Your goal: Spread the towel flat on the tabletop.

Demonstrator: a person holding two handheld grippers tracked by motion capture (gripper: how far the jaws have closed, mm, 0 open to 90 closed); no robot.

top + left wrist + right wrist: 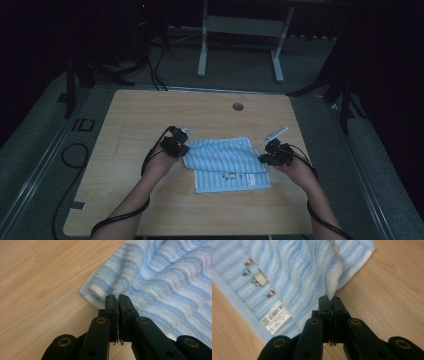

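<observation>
Wooden table (150, 115), blue towel (225, 157) corners pinched between both jaws

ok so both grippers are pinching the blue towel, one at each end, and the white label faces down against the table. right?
Not quite. The label faces up: the right gripper view shows its printed barcode on the top side of the blue towel. The rest holds: the left gripper and the right gripper each pinch an end of the towel.
</observation>
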